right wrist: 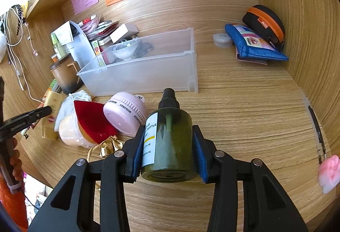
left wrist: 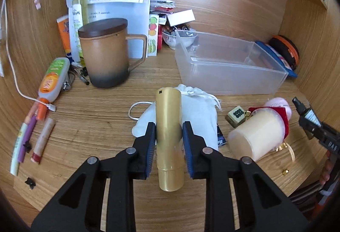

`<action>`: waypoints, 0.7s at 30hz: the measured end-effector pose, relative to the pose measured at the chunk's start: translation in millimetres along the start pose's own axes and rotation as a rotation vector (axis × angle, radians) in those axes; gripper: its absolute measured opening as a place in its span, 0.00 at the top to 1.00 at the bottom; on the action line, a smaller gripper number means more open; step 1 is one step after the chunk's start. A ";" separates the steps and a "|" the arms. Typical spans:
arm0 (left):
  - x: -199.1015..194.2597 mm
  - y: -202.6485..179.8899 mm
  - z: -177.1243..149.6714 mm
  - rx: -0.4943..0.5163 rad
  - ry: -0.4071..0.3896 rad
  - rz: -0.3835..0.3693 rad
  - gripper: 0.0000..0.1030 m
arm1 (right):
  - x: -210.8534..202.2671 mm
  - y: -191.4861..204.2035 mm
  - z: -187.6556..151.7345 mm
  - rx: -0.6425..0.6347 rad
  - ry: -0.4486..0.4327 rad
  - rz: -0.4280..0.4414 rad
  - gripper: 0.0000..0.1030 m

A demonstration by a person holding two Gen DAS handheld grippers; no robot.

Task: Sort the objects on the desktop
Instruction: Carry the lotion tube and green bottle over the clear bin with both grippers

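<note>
Wood-grain tabletop (left wrist: 102, 108), walled by matching panels with coloured paper notes stuck on the back, carries most of the clutter unsorted, so the sorting looks barely begun. Largest of the task's things, the clear rectangular plastic bin (left wrist: 231, 74) stands at the back with nothing visible inside it; a small glass bowl shows through its far wall, apparently behind it. Left of it stands a brown ceramic mug with a dark wooden lid (left wrist: 106, 55). In front of the bin lie a white drawstring cloth pouch (left wrist: 201, 108), a cream plastic cup under a red cloth (right wrist: 72, 130) and a pink round plastic case (right wrist: 125, 115), all waiting. The left claw (left wrist: 169, 140) is clamped on a gold metallic tube (left wrist: 169, 125), held above the pouch. The right claw (right wrist: 167, 151) grips a dark green spray bottle with a white label (right wrist: 170, 142), held above bare wood just in front of the bin. Both likely go into the bin next. Pens and a small patterned tile (left wrist: 237, 114) remain scattered.
</note>
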State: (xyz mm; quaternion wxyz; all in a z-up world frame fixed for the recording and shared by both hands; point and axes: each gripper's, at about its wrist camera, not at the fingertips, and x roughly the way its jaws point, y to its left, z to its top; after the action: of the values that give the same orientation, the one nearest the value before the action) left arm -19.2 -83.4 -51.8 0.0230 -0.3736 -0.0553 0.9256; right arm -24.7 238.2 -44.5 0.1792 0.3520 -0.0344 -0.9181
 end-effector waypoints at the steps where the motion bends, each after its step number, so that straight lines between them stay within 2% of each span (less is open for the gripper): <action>1: 3.0 1.9 2.5 -0.006 0.015 -0.028 0.76 | -0.1 0.3 -0.1 0.001 0.000 0.001 0.63; 8: 33.0 -4.0 5.9 0.024 0.093 -0.053 0.75 | 0.3 2.8 -0.2 0.002 0.001 0.002 0.63; 13: 28.4 -16.1 9.9 0.064 0.045 0.013 0.76 | -1.9 1.9 3.4 -0.005 -0.008 -0.012 0.63; 21: -3.7 -22.0 39.9 0.066 -0.055 -0.032 0.76 | -13.3 3.6 30.3 -0.046 -0.064 -0.002 0.63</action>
State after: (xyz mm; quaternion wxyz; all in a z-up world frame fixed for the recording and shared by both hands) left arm -44.2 -65.2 -18.1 0.0487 -0.3460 -0.0312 0.9364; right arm -34.3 237.6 -12.7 0.1853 0.3183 -0.0189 -0.9295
